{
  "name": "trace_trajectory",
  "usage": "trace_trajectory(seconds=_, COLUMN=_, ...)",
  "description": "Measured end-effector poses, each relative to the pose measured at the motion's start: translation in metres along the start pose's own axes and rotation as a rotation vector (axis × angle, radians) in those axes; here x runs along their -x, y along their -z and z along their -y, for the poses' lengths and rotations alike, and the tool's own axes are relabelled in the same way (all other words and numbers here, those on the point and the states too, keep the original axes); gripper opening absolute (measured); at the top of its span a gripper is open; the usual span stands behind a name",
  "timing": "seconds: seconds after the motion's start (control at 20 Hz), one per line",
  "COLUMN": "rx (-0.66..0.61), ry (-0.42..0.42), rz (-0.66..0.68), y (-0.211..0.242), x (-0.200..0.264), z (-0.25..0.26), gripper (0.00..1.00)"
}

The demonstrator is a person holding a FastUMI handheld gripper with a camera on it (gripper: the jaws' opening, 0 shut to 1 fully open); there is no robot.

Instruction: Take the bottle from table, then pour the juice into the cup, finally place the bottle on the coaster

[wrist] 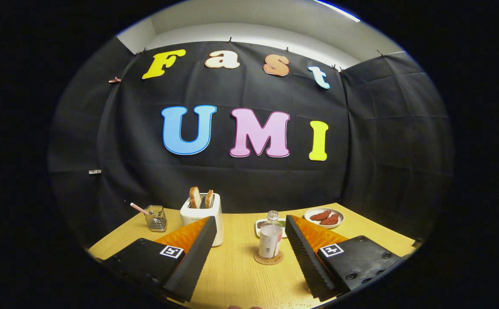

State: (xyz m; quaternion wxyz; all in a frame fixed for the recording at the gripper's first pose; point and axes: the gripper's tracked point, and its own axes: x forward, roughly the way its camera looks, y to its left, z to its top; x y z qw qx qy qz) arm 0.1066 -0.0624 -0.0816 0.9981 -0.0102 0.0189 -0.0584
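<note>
- My tool (249, 234) has its fingers spread wide, gripping nothing.
- Clear plastic bottle (270, 236) stands upright on round cork coaster (269, 258) between and just ahead of the fingers; placement looks complete.
- Wooden surface (241, 266) carries both.

Pale wood-grain table (236, 274), white toaster (215, 214)

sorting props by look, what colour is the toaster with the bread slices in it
White toaster, plainest in the gripper view, beside the open gripper.
</note>
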Motion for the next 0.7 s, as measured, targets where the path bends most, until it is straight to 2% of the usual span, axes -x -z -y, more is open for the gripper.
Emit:
trace_trajectory(seconds=0.3, rx=-0.022, ry=-0.102, rz=0.015, y=-0.02, x=0.017, z=-0.012, gripper=0.99)
trace_trajectory(seconds=0.7, rx=-0.047, ry=-0.127, rz=0.001, y=-0.018, x=0.035, z=-0.019, gripper=0.99)
